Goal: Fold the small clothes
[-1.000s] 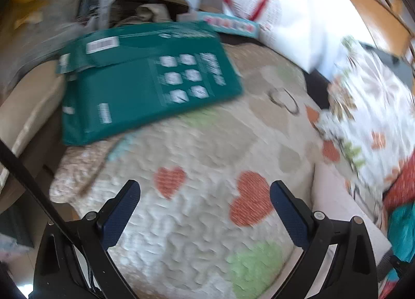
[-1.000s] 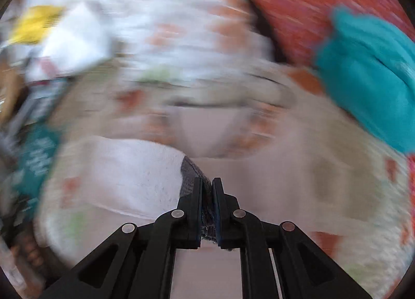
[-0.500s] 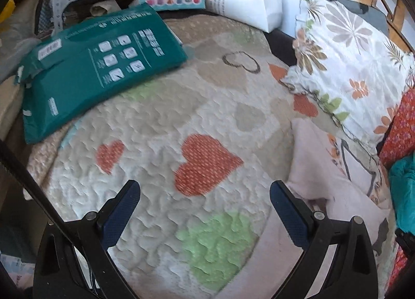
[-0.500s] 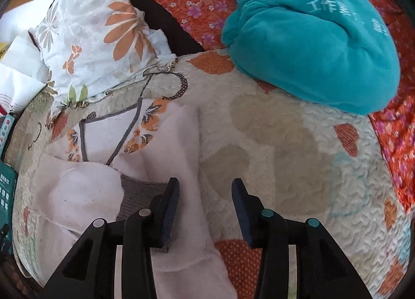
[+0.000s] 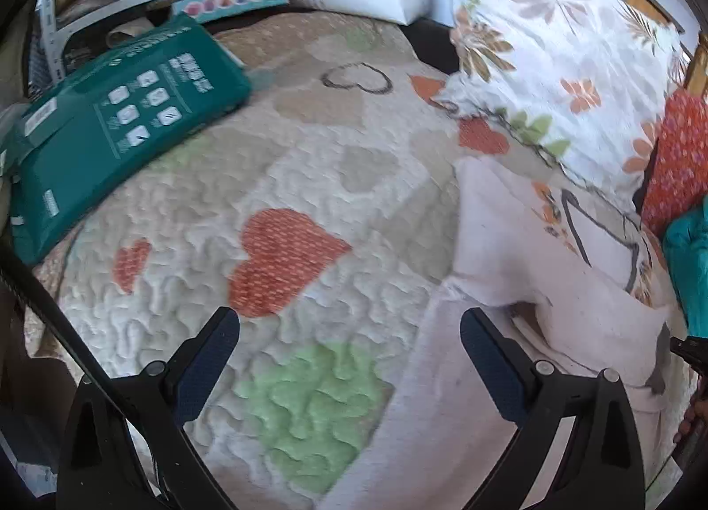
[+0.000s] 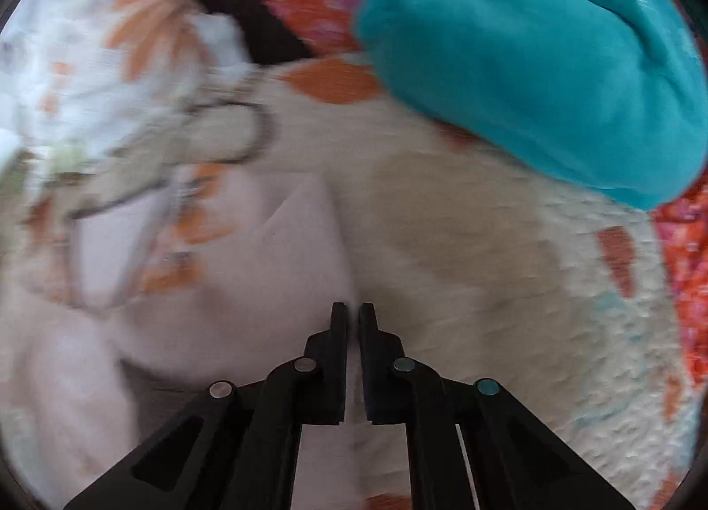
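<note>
My right gripper (image 6: pixel 352 315) pinches the pale pink garment's (image 6: pixel 283 253) edge, my left gripper (image 5: pixel 349 333) spread empty; I should lift evenly, folding without bunching.

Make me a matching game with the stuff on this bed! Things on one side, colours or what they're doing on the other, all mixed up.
Things:
1. box
2. pillow
3. left hand-held gripper
4. right hand-held gripper

Matches:
a. jaws wide open
b. dark green
c. jaws closed at the pink garment's edge
d. white with orange flowers

Pairs: 1-b, 2-d, 3-a, 4-c
</note>
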### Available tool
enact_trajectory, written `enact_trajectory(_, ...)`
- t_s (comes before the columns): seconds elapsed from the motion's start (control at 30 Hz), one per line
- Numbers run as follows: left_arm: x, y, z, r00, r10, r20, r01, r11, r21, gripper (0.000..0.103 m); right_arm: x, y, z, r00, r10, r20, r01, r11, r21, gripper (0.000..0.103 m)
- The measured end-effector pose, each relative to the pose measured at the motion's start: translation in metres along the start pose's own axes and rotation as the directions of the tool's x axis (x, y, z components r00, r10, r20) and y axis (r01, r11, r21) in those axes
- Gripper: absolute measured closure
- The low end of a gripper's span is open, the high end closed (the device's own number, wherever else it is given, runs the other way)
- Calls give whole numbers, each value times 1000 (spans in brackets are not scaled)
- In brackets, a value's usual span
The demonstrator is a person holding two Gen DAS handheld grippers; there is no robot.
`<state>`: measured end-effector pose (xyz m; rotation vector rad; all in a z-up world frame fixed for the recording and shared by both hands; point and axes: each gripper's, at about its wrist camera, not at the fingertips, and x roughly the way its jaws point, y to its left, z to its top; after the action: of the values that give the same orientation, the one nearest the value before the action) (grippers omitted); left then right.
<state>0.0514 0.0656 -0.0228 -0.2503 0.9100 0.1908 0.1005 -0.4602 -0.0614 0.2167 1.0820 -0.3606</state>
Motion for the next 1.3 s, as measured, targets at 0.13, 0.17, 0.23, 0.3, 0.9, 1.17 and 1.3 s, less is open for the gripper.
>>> enact_trajectory(0.13, 0, -11, -5, 1000, 0, -1, 0, 999, 41, 3, 4, -35, 0, 1000, 31, -3, -30, 987, 159, 96)
enact_trajectory(0.17, 0, -13, -6, 1000, 4, 5, -4, 999, 50, 3, -4, -38, -2, 997, 73, 24, -76, 981, 177, 95)
enact_trajectory(0.23, 0, -15, -8, 1000, 8, 5, -9, 998, 62, 3, -20, -34, -3, 983, 174, 60, -181, 972, 151, 70)
enact_trajectory(0.3, 2, -15, -9, 1000, -3, -11, 3, 998, 55, 3, -32, -19, -4, 967, 245, 70, -250, 965, 79, 55)
enact_trajectory(0.9, 8, -11, -8, 1000, -3, -31, 4, 999, 48, 3, -34, 99, 22, 984, 150, 101, -138, 983, -119, 56)
enact_trajectory(1.17, 7, 4, -18, 999, -6, -49, 9, 998, 68, 3, -97, -5, -80, 968, 219, 121, -229, 971, 74, 43)
enact_trajectory(1.3, 18, 16, -27, 991, -70, -117, 72, 997, 14, 3, -85, -52, -133, 970, 236, 59, -243, 953, 182, 42)
